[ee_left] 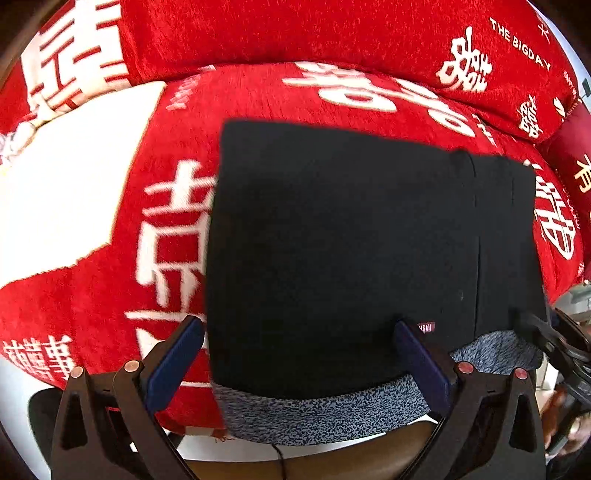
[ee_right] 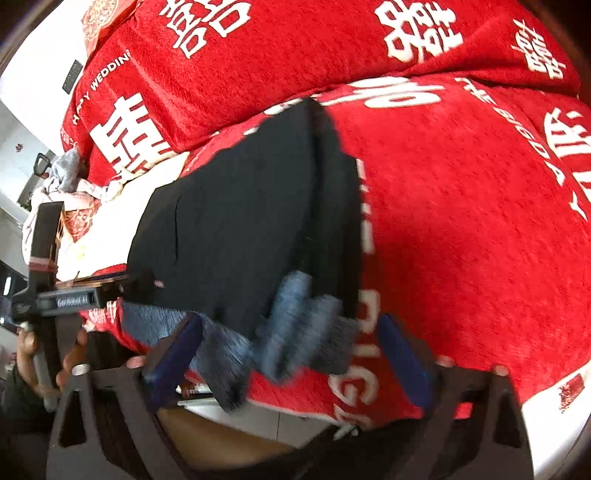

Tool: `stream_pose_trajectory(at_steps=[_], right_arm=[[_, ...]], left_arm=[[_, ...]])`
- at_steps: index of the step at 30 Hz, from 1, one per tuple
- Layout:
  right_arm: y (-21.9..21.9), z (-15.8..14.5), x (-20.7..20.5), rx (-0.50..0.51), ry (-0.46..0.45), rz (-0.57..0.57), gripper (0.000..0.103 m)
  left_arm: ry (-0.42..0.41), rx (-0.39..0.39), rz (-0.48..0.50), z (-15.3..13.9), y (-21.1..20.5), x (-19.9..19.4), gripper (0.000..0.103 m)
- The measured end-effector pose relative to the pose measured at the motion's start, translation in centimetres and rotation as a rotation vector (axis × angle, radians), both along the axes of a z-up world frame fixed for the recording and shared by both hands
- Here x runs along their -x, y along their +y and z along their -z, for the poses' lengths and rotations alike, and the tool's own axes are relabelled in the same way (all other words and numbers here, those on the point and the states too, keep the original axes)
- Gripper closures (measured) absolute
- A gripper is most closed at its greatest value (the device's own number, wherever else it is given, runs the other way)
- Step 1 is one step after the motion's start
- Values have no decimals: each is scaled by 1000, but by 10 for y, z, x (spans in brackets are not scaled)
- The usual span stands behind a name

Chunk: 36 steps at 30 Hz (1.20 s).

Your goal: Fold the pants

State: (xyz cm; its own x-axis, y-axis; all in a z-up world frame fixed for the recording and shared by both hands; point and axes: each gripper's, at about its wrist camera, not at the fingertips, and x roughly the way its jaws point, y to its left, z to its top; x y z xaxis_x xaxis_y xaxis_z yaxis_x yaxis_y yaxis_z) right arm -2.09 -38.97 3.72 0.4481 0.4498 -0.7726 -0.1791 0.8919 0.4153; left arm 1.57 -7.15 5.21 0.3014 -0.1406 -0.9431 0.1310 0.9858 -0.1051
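The black pants (ee_left: 351,240) lie folded in a rectangle on the red bed cover, with their speckled grey waistband (ee_left: 325,413) at the near edge. My left gripper (ee_left: 299,354) is open, its blue pads either side of the near edge, holding nothing. In the right wrist view the same pants (ee_right: 240,221) lie folded, with the grey waistband (ee_right: 295,332) bunched between the pads. My right gripper (ee_right: 291,354) is open just in front of the waistband. The left gripper (ee_right: 70,299) shows at the left edge of that view.
A red cover with white characters (ee_left: 258,92) spreads over the whole bed. A white patch (ee_left: 66,177) lies to the left of the pants. Red pillows (ee_left: 332,33) stand at the back. Crumpled clothes (ee_right: 66,173) lie at the far left. The bed edge and floor (ee_right: 266,421) are just below the grippers.
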Motion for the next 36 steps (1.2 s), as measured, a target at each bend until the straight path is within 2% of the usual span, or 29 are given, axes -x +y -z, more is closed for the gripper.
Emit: stream_pose_trajectory(at_steps=[2, 3, 5, 7, 8, 10, 12, 15, 16, 18, 22, 25, 26, 28, 29, 31, 34, 36], right_arm=[[10, -17, 1, 53, -65, -7, 76], [9, -20, 0, 53, -77, 6, 78], [-5, -13, -11, 10, -40, 72, 79], [-18, 7, -20, -40, 40, 113, 78], [-22, 17, -22, -72, 73, 120, 76], [-25, 17, -19, -91, 60, 125, 69], [-27, 9, -15, -19, 63, 145, 48], [-31, -27, -8, 130, -76, 213, 45], [-27, -41, -10, 157, -133, 204, 43], [-12, -58, -19, 177, -202, 148, 27], [49, -67, -64, 283, -290, -11, 25], [72, -46, -103, 321, -235, -60, 25], [71, -37, -110, 337, -207, -59, 25], [68, -9, -134, 359, -79, -10, 25], [57, 8, -143, 317, 13, 31, 26], [45, 14, -145, 221, 12, 65, 25], [47, 14, -142, 256, -5, 44, 25], [51, 10, -139, 293, -11, 34, 24]], left_arm=[[-101, -44, -14, -17, 3, 2, 0], [-120, -55, -17, -20, 4, 2, 0], [-105, -81, -25, -13, 6, -7, 0], [-50, -63, -26, 4, 7, -14, 0], [-42, -44, -35, 8, 9, -15, 0], [-29, -4, -57, 8, 14, -15, 0], [-40, -10, -63, 1, 17, -13, 0], [-103, -42, -76, -14, 20, -20, 0], [-101, -33, -75, -15, 22, -26, 0], [-87, -25, -92, -18, 20, -43, 0], [-66, -28, -157, -14, 20, -84, 0], [-37, -101, -203, 1, 30, -103, 0], [-24, -101, -208, 6, 32, -105, 0], [26, -63, -208, 21, 39, -111, 0], [38, -50, -206, 26, 40, -113, 0], [31, -51, -202, 32, 38, -112, 0], [22, -82, -182, 36, 32, -114, 0], [29, -72, -178, 31, 32, -110, 0]])
